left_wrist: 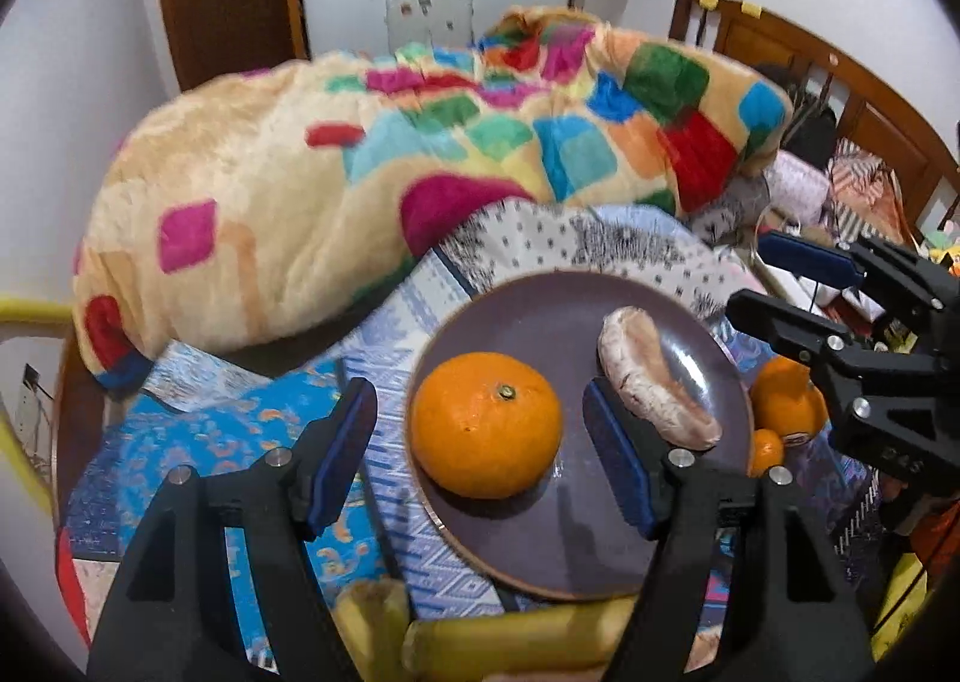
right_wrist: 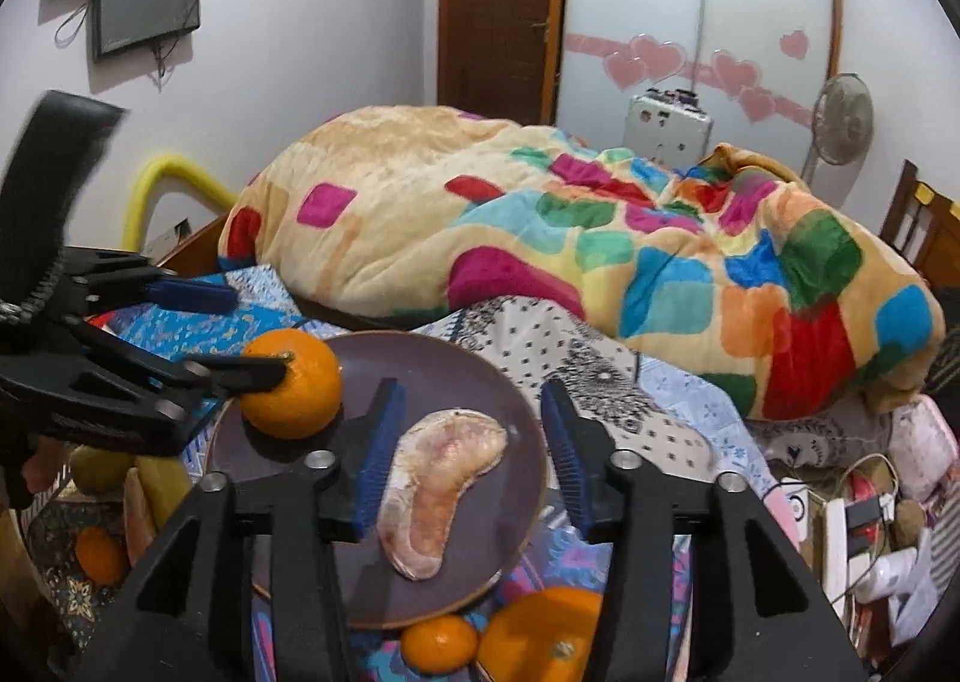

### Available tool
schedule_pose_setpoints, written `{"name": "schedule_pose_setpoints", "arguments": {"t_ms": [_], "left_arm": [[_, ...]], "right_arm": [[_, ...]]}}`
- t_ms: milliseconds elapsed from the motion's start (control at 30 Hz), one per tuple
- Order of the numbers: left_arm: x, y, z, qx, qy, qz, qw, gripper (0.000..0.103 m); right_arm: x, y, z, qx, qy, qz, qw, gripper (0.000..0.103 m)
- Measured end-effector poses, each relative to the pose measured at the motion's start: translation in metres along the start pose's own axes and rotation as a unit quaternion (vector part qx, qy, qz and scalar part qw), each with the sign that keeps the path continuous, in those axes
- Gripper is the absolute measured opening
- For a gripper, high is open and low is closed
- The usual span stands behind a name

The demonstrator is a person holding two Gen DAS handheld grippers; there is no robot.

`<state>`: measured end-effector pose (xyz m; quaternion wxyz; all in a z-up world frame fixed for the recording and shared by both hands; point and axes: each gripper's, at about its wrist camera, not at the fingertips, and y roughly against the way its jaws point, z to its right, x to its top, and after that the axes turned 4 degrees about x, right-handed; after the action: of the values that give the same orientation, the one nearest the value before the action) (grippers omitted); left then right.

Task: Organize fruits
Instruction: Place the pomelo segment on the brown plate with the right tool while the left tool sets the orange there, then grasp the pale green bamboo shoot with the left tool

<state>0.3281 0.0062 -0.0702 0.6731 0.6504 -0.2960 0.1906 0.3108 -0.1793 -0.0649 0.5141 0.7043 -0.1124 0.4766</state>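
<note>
A dark purple plate [left_wrist: 540, 316] [right_wrist: 420, 358] lies on the patterned bedsheet. On it rest an orange [left_wrist: 486, 424] [right_wrist: 297, 385] and a peeled pale fruit segment [left_wrist: 654, 382] [right_wrist: 438, 490]. My left gripper [left_wrist: 480, 424] [right_wrist: 258, 334] is open and straddles the orange, its blue pads clear of the fruit on both sides. My right gripper [right_wrist: 471, 400] [left_wrist: 750, 277] is open above the segment, which lies on the plate between and below its fingers; nothing is held.
Beside the plate lie a big orange [left_wrist: 786, 400] [right_wrist: 540, 634] and a small one [left_wrist: 765, 451] [right_wrist: 438, 643]. Yellow-green bananas [left_wrist: 540, 634] [right_wrist: 156, 478] lie at its other side. A bulky colourful blanket [left_wrist: 360, 172] [right_wrist: 540, 238] fills the bed behind. Clutter [right_wrist: 858, 514] sits far right.
</note>
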Motion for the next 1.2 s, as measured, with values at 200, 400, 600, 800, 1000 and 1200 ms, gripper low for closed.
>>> {"name": "schedule_pose_setpoints", "arguments": {"t_ms": [200, 400, 600, 800, 1000, 1200], "left_arm": [[-0.012, 0.043, -0.012, 0.027, 0.010, 0.049, 0.9984, 0.078], [-0.035, 0.066, -0.029, 0.044, 0.022, 0.064, 0.9968, 0.079], [-0.068, 0.069, -0.039, 0.067, 0.019, 0.058, 0.9959, 0.079], [-0.103, 0.055, -0.049, 0.066, 0.026, 0.031, 0.9970, 0.079], [-0.127, 0.044, -0.053, 0.053, 0.023, 0.012, 0.9983, 0.078], [-0.138, 0.032, -0.054, 0.044, 0.025, -0.011, 0.9986, 0.071]], "right_arm": [[-0.006, 0.024, 0.005, -0.019, -0.006, 0.011, 1.000, 0.062], [-0.022, 0.043, 0.006, -0.043, -0.009, 0.017, 0.999, 0.076], [-0.045, 0.050, 0.006, -0.065, 0.005, 0.003, 0.998, 0.076], [-0.070, 0.046, 0.014, -0.073, 0.001, -0.021, 0.997, 0.077], [-0.088, 0.033, 0.022, -0.078, -0.008, -0.050, 0.996, 0.077], [-0.092, 0.019, 0.025, -0.058, -0.005, -0.075, 0.996, 0.076]]}}
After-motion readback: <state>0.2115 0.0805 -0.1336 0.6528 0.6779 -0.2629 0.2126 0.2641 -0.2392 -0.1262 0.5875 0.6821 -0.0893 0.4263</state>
